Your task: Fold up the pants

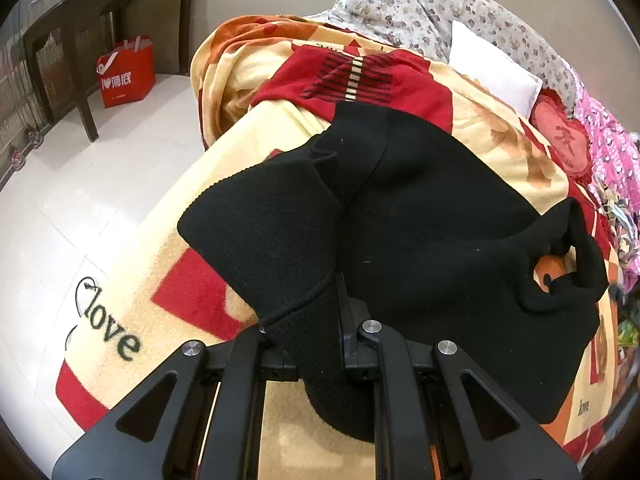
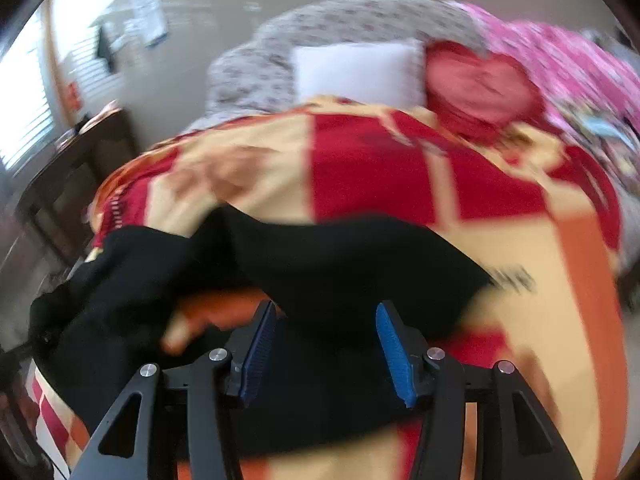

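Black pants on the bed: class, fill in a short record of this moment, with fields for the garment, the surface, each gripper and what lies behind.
garment: black pants, bunched and only partly laid out
surface: red, cream and orange blanket with the word "love", on a bed
left gripper: shut on a fold of the pants
right gripper: jaws apart, blue pads bare, pants below them; view blurred
behind: white pillow, red heart cushion, red bag on the floor
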### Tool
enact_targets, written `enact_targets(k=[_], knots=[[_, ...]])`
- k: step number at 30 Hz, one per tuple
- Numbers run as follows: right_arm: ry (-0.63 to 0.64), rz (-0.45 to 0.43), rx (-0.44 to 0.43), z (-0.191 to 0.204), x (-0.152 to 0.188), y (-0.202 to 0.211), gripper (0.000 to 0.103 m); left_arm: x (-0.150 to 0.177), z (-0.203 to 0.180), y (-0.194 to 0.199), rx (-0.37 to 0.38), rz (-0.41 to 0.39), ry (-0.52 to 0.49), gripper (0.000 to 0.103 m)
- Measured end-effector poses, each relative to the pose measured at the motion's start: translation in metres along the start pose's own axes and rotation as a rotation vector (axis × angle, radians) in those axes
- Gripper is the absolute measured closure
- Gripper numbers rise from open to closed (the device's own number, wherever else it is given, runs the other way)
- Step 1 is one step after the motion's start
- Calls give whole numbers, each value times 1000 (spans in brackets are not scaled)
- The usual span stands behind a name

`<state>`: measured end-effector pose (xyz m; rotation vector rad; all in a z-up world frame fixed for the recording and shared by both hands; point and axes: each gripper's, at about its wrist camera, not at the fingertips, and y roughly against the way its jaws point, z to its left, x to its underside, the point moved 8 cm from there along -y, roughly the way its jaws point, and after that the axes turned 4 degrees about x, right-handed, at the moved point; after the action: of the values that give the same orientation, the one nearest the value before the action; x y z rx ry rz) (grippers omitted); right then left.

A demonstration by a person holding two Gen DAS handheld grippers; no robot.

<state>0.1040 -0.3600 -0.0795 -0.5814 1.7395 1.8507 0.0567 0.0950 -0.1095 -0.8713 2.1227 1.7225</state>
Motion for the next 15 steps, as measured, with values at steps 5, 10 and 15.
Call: enact_targets(k=[5, 10, 15], knots=[[-117, 58, 35, -40, 26, -18, 53, 0, 0, -1, -2, 0, 7, 94], [-83, 30, 59, -30, 22, -28, 66, 1, -2, 1, -8, 3, 6, 94], [-104, -51, -28, -21, 21, 2, 97, 2, -2, 9, 22, 5, 18, 94]])
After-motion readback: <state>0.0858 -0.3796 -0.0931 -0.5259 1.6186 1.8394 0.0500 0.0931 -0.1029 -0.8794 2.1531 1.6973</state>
